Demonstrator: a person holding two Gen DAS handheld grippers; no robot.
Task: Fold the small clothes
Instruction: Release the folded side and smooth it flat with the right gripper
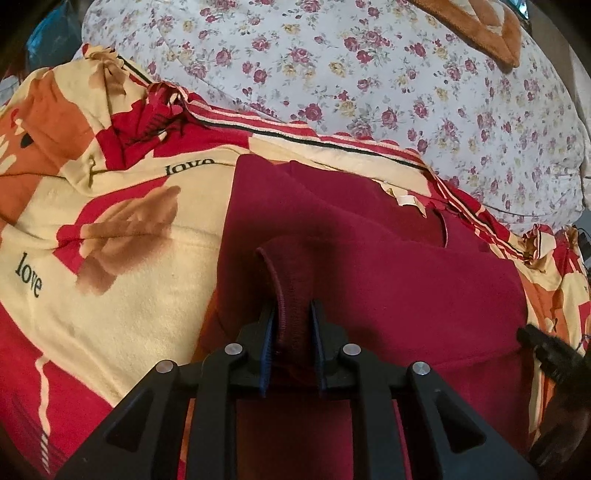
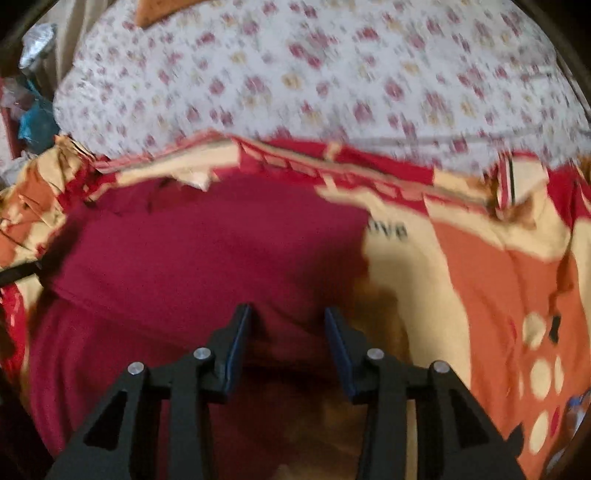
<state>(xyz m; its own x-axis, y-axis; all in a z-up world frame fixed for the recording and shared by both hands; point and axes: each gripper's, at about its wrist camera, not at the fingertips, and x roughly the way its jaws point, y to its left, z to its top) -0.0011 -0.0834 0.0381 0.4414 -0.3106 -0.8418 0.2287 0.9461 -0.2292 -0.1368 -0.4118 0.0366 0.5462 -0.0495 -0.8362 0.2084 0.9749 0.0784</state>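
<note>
A small dark red garment (image 1: 369,266) lies spread on a red, cream and orange blanket (image 1: 140,295). My left gripper (image 1: 293,314) is shut on a ribbed hem of the garment, which stands up between the jaws. A white label (image 1: 408,201) shows at the garment's far edge. The right gripper's tip (image 1: 543,347) shows at the right edge. In the blurred right wrist view, my right gripper (image 2: 288,317) is open, its jaws wide apart over the near right part of the garment (image 2: 207,251), with nothing between them.
A white quilt with a rose print (image 1: 369,81) lies bunched behind the blanket. An orange and cream cushion (image 1: 491,29) sits on it at the far right. Clutter and a blue bag (image 2: 35,122) lie at the far left of the right wrist view.
</note>
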